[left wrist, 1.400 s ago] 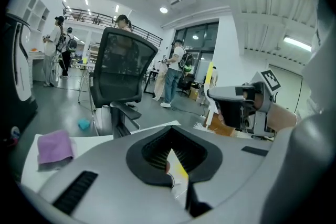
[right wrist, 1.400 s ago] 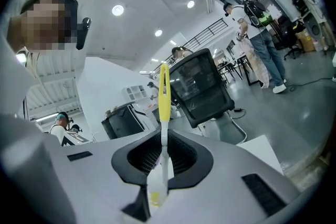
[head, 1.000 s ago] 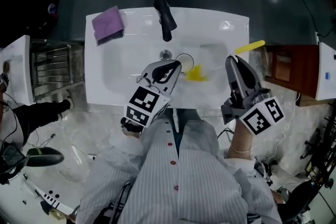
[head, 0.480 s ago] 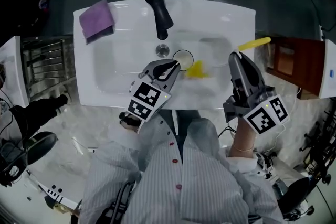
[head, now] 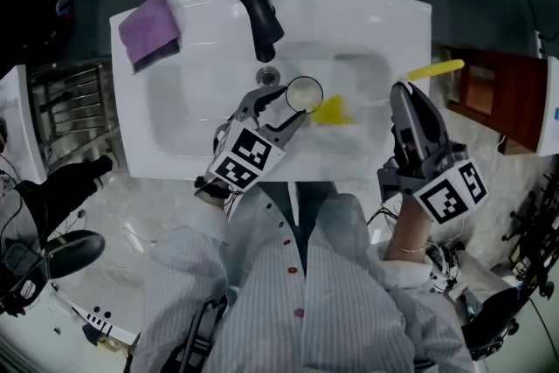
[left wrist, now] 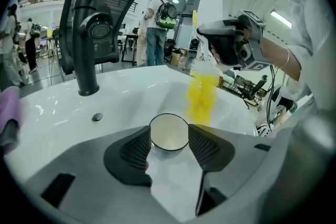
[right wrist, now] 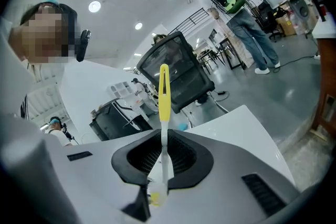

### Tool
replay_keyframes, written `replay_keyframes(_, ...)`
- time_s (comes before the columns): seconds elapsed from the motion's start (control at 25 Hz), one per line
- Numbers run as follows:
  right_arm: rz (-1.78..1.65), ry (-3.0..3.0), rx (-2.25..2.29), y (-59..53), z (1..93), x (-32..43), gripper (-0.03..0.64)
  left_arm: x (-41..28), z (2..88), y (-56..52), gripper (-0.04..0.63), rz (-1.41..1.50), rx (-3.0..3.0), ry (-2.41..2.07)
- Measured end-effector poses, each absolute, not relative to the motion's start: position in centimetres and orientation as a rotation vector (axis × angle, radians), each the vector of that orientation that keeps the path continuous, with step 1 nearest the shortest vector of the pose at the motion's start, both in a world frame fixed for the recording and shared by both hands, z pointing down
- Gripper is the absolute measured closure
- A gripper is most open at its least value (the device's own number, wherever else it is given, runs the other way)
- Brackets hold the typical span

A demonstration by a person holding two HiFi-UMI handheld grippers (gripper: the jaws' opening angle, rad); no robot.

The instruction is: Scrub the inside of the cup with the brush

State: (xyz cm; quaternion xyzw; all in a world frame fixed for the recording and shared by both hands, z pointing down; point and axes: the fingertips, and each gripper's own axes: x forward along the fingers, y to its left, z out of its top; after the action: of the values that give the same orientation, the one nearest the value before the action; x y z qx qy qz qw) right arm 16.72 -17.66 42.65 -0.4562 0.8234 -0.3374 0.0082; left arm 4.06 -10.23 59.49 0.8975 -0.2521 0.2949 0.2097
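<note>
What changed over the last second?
Left tongs came down into the sink and their jaws have just been opening; the cup now stands between them, not clearly gripped. Right tongs still shut on the brush. Cup, purple cloth and faucet unmoved.

Cup (head: 304,93) in sink (head: 367,13); brush (head: 332,113) to its right

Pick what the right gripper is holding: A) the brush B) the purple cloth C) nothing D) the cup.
A: in the right gripper view, the right gripper has its jaws closed on the white shaft of the brush, and the yellow end of the handle sticks out past them.
</note>
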Motion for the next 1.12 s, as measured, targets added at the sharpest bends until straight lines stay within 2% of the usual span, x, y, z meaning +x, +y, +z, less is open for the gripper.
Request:
replay_keyframes(0.16,-1.062,2.549,-1.441,-17.6,43.3,17.3,0.559,4.5,60.9,-9.9,0.270,0.857,2.523,-0.630)
replay_keyframes(0.28,-1.073,2.532,-1.444,-17.6,43.7,17.6,0.558,4.6,61.9,-10.2,0.232,0.871,2.519,-0.623)
replay_keyframes(1.12,-1.086,2.459,-1.506,-16.2,43.9,20.6,0.559,8.6,66.4,-10.1,0.215,1.055,2.638,-0.380)
